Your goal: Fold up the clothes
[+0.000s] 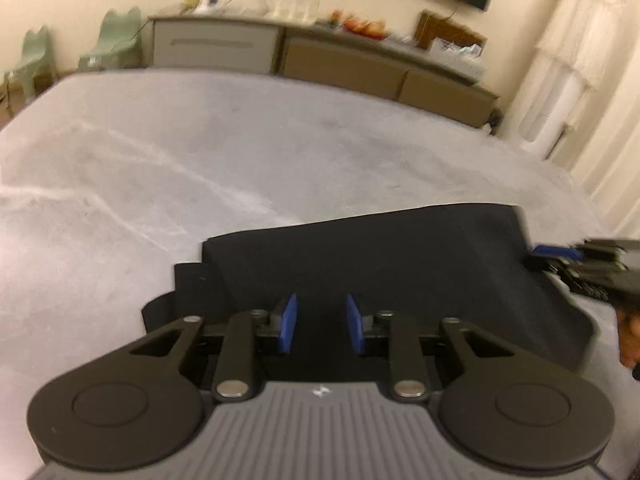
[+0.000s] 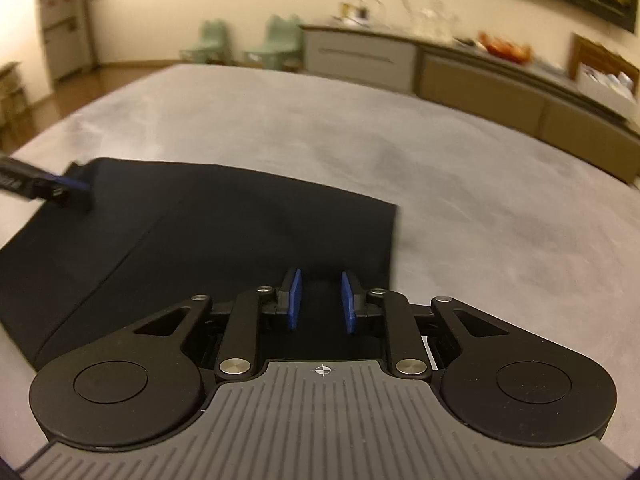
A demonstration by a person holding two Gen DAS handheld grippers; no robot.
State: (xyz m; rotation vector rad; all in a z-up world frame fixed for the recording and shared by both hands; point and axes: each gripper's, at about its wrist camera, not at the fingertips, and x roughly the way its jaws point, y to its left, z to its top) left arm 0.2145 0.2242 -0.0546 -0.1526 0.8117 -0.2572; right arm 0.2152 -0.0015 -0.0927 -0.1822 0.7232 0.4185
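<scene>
A black folded garment (image 1: 380,256) lies flat on the grey bed cover (image 1: 200,152). My left gripper (image 1: 321,320) is open above its near edge, with nothing between the blue pads. In the right wrist view the same garment (image 2: 224,220) spreads left of centre on the cover (image 2: 480,184). My right gripper (image 2: 320,296) is open over the garment's near right corner and holds nothing. The right gripper shows at the right edge of the left wrist view (image 1: 568,256). The left gripper shows at the garment's far left corner in the right wrist view (image 2: 76,190).
A long low cabinet (image 1: 320,56) with cluttered objects on top runs along the far wall. Two pale green chairs (image 1: 116,36) stand at its left. A white curtain (image 1: 568,60) hangs at right. A door (image 2: 64,36) is at far left.
</scene>
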